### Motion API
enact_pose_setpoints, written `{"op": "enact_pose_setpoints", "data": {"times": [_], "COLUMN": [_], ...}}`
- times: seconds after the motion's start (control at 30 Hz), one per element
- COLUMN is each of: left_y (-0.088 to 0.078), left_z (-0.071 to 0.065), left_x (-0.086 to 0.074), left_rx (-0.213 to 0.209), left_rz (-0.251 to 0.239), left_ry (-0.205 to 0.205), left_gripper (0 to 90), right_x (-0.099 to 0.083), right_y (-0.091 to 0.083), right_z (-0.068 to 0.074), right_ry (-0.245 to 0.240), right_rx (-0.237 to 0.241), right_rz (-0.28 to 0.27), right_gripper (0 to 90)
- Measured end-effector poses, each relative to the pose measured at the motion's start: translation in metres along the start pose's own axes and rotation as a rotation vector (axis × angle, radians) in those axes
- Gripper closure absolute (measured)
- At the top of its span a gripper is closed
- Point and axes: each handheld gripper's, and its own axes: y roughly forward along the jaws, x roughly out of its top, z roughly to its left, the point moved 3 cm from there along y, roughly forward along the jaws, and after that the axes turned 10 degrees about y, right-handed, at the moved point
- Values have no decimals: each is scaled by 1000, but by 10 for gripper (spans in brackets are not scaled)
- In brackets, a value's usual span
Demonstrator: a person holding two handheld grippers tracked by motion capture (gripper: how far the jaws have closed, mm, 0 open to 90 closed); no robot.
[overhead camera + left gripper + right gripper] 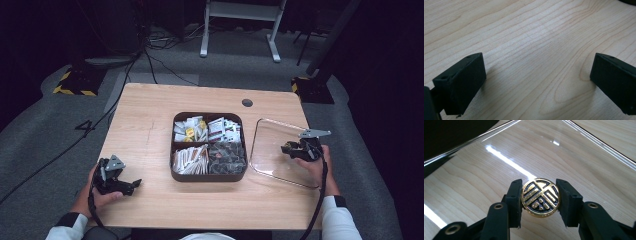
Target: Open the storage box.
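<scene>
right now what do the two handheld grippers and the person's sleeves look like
Both the left gripper and right gripper are black, with two blocky jaws, a grey three-cornered plate on top and a black trailing cable. Brass-coloured rivets show on the right one's linkage. The sleeves are white with dark cuffs.

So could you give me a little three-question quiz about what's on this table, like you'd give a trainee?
1. True or false: the right gripper is shut on the lid's round gold-and-black knob.
2. How many compartments does the brown tray have?
3. The clear lid lies: A) on the tray, B) on the table right of the tray, C) on the floor.

Key: 1 true. 2 four. 3 B.
</scene>
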Motion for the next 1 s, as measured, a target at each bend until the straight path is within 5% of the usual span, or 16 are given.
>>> {"op": "enact_pose_setpoints", "data": {"times": [0.77, 1.0], "left_y": [0, 1], "left_z": [0, 0], "left_x": [0, 0], "left_rx": [-1, -4], "left_rz": [-1, -2], "left_ry": [3, 3], "left_gripper": [5, 4], "right_x": [-12, -11], "right_y": [20, 19], "right_z": [3, 2], "right_ry": [-6, 31], "right_rx": [18, 67], "right_rz": [54, 27], "right_gripper": [587, 514]}}
